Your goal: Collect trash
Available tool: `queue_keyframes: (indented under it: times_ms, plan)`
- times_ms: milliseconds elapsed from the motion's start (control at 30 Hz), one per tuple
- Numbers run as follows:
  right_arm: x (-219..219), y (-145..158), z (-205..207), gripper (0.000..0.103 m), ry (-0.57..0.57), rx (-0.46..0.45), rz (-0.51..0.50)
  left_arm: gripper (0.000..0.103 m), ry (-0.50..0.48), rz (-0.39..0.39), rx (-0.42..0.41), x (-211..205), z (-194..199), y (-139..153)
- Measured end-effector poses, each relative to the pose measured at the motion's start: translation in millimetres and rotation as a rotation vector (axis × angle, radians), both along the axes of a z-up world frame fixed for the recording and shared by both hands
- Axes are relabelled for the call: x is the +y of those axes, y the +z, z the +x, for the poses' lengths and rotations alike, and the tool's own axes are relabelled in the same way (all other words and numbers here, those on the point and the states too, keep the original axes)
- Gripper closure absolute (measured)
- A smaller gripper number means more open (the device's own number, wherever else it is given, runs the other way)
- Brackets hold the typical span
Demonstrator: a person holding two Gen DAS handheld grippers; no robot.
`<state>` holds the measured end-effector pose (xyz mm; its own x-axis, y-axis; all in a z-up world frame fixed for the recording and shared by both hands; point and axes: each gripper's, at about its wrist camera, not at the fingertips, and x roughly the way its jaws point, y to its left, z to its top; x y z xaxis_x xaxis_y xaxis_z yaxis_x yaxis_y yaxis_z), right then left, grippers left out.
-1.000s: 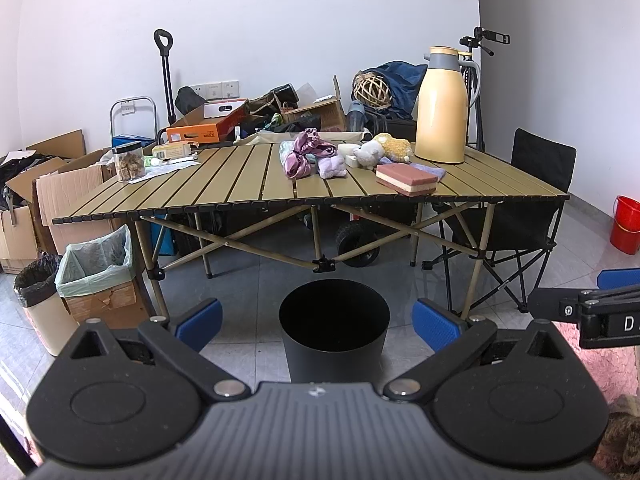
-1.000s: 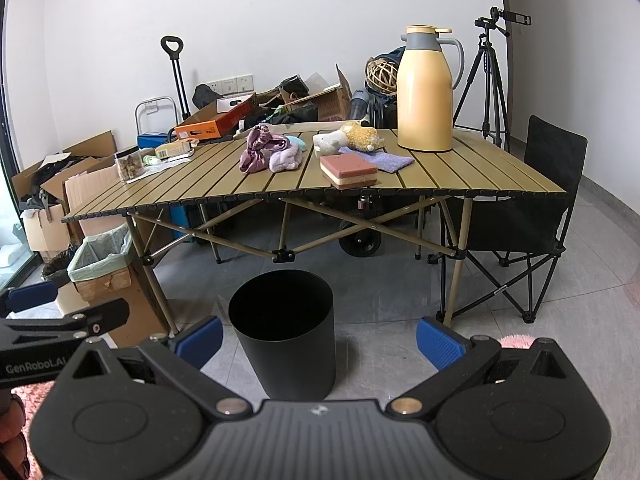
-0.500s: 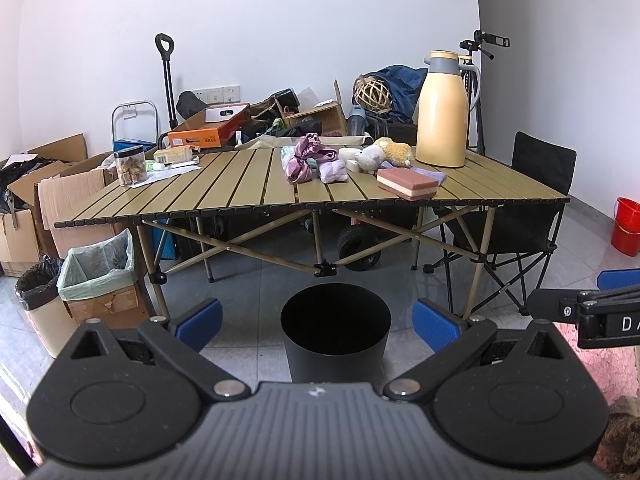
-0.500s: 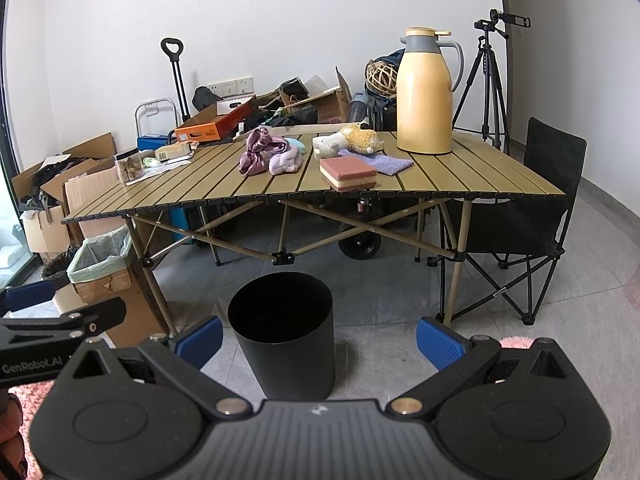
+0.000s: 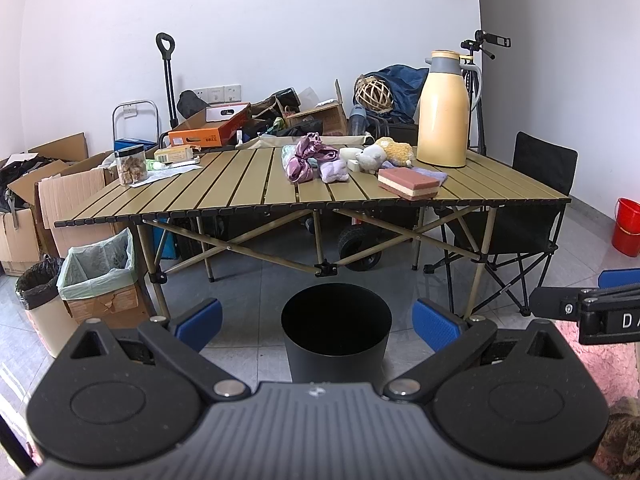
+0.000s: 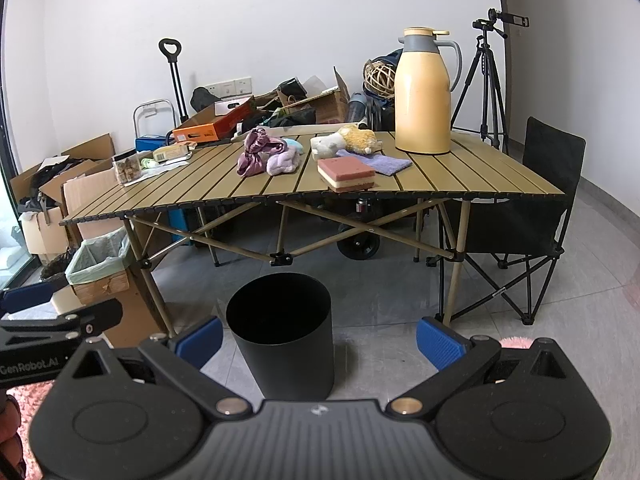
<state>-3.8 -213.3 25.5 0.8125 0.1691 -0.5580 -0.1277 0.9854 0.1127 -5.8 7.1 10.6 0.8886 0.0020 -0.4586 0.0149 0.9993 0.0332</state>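
Observation:
A black round bin point(image 5: 335, 328) point(image 6: 282, 332) stands on the grey floor in front of a slatted folding table point(image 5: 256, 188) point(image 6: 460, 172). On the table lie crumpled purple cloths point(image 5: 306, 158) point(image 6: 256, 158), a lilac wad point(image 5: 334, 171) point(image 6: 283, 163), plush toys point(image 5: 382, 154) point(image 6: 348, 140) and a pink and cream sponge block point(image 5: 408, 184) point(image 6: 346, 174). My left gripper point(image 5: 318, 324) is open and holds nothing, low and short of the bin. My right gripper point(image 6: 320, 338) is open too, just right of the bin, with nothing held.
A tall yellow jug point(image 5: 442, 110) point(image 6: 423, 92) stands at the table's right end, a snack jar point(image 5: 130, 164) at its left. A lined box bin point(image 5: 100, 270) and cardboard boxes sit left. A black folding chair point(image 6: 536, 216), tripod point(image 6: 486, 80) and red bucket point(image 5: 627, 226) are on the right.
Both views have dropped slightly and eased back from the table. The grippers stay open and hold nothing.

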Motion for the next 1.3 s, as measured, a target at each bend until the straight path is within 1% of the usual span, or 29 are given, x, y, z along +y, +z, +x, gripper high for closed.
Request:
queue_keyframes:
  times_ms: [167,367,667,900,1100,1300]
  plan:
    - [-3.6,-1.7,4.6,0.0,-0.006,-0.008,-0.003,0.0,0.004,0.003,-0.004,2.9,0.7,0.8]
    - [-5.8,-2.8,14.2,0.0,-0.018,-0.027,-0.01,0.0,0.015,0.016,-0.016,3.7,11.4,-3.2]
    - [-8.3,-5.1,39.2,0.0,-0.021,-0.045,-0.015,0.0,0.023,0.034,-0.03,-0.6,30.2,-5.8]
    - [-10.4,-10.1,66.5,0.0,-0.019,-0.05,-0.012,0.0,0.028,0.027,-0.019,2.9,56.1,-8.7]
    - [-9.0,-16.7,92.5,0.0,-0.014,-0.044,-0.006,0.0,0.022,0.023,-0.029,2.8,76.3,-7.9]
    - [-6.8,-18.5,121.0,0.0,-0.011,-0.061,-0.003,0.0,0.043,0.025,-0.033,5.6,103.4,-6.8]
